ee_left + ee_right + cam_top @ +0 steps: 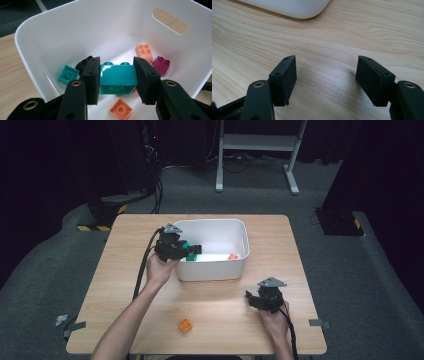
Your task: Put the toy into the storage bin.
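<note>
The teal brick (118,78) sat at the centre of the left gripper view, clamped between the two black pads of the left gripper (115,80), studs pointing away from the camera and its hollow underside facing the lens. It hung inside the white bin (105,27), above the floor of the bin rather than resting on it. Below and around it lay other bricks: a small teal plate (68,74) at the left, a black piece (82,64) just behind the left pad, a peach brick (143,53) and a magenta brick (161,65) at the upper right, and an orange plate (121,110) at the bottom centre. In the high view the left gripper (192,249) reached over the left rim of the bin at the frame's centre. The right gripper (327,80) stood with jaws wide and empty above bare table (324,37), at the lower right of the high view (248,297). An orange brick (185,325) remained on the table at the bottom centre. Probable faults from this position: release from too great a height could make the brick bounce or tip onto the pieces beneath; withdrawal before the pads fully parted could drag the brick back over the rim.
</note>
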`<state>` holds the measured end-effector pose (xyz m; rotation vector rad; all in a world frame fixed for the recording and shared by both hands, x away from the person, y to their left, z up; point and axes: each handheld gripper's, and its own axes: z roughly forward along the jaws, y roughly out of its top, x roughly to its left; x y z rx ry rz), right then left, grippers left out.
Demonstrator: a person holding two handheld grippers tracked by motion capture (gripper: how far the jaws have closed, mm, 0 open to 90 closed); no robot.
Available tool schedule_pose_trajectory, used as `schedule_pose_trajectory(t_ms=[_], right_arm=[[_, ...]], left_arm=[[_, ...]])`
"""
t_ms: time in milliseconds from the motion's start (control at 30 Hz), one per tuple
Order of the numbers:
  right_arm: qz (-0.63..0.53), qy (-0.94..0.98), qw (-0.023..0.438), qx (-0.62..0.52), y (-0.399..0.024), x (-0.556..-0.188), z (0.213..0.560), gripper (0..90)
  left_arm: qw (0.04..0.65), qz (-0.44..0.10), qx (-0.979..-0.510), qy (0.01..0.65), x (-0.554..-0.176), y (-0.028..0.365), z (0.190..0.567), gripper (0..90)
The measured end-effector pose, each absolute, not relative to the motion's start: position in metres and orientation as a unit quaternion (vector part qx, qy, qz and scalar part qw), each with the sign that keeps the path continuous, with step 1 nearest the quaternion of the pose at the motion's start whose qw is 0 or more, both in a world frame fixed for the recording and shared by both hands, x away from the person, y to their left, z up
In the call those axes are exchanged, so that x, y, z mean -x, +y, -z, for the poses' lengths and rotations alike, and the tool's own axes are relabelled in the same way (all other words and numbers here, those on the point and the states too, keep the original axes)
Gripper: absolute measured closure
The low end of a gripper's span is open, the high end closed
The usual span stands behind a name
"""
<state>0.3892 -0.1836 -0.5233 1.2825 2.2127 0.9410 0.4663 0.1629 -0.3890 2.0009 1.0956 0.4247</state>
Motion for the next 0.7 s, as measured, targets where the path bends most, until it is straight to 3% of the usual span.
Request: schedule_pose_trajectory(t_ms=[267,700], right_arm=[[-0.338,0.795,0.206,-0.460,-0.184,-0.389,0.523,32.9],[-0.338,0.794,0.207,-0.460,-0.183,-0.389,0.523,33.0]], left_arm=[[0.393,-0.165,-0.789,0.442,-0.470,0.163,0.392,57.5],[0.409,-0.155,-0.783,0.441,-0.458,0.169,0.391,34.4]])
